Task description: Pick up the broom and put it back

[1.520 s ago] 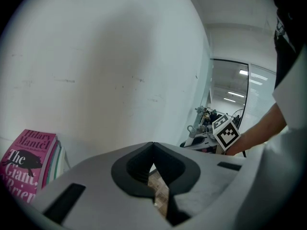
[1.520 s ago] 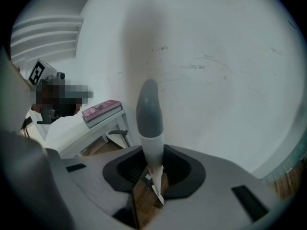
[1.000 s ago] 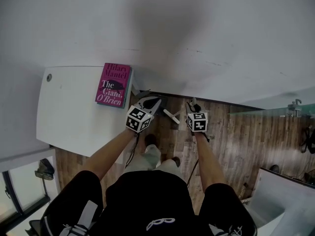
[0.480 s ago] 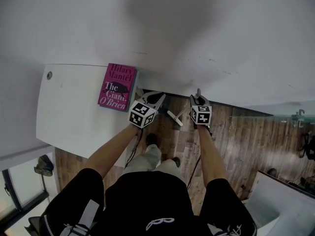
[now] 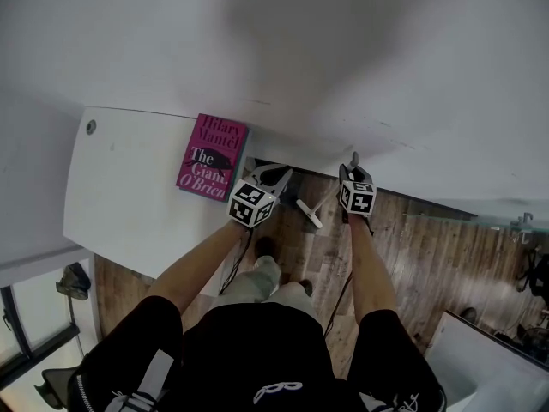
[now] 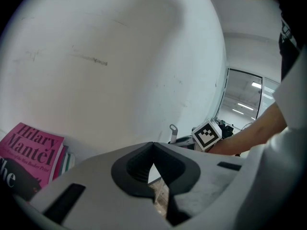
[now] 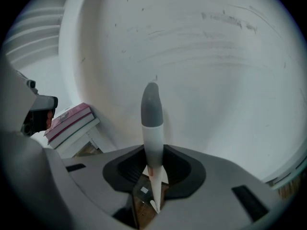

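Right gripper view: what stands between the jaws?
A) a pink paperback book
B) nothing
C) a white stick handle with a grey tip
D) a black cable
C: the white stick handle with a grey tip rises from between the right gripper's jaws, which close on it.

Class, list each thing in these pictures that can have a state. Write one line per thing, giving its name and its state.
left gripper: shut, nothing between its jaws.
right gripper: shut on the broom handle.
broom handle: held upright, grey tip uppermost.
pink book: closed, lying flat on the white table.
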The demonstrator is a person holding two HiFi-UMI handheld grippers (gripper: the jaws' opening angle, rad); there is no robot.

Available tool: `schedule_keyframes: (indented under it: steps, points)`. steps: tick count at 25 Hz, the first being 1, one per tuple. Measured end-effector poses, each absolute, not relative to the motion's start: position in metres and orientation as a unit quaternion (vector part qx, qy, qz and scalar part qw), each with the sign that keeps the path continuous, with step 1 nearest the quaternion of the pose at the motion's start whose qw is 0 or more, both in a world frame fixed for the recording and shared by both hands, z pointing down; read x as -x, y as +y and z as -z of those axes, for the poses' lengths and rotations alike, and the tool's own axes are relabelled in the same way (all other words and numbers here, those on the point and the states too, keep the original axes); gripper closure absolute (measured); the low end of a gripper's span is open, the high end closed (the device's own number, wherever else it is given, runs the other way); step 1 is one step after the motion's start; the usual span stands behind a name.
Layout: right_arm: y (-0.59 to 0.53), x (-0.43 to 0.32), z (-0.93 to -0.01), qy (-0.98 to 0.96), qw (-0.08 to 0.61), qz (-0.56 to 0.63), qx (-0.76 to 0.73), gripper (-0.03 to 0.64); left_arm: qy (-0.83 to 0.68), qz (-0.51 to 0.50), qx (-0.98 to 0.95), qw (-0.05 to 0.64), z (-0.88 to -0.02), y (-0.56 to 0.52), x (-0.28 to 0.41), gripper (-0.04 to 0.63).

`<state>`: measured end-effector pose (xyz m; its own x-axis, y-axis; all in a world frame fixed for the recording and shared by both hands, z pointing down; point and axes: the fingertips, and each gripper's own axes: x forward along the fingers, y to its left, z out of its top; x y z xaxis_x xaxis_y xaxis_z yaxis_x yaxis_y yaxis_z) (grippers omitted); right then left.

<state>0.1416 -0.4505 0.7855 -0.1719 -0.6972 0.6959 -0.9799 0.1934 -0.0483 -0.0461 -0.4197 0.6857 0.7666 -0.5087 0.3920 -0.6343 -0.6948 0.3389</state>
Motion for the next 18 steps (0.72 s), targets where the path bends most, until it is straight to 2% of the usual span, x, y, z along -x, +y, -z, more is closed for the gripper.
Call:
schedule_keyframes:
  steps: [13, 18]
  points:
    - [-0.475, -0.152, -0.795, -0.695, 0.273, -0.275, -0.605, 0.502, -0.345, -0.139, -0.897, 0.238, -0.690, -0.425, 0.071, 0.574]
    - [-0.470, -0.150, -0.793, -0.696, 0.277, -0.284, -0.599, 0.468, -0.353, -0.136, -0.896, 0.231, -0.680, -0.417, 0.075, 0.574]
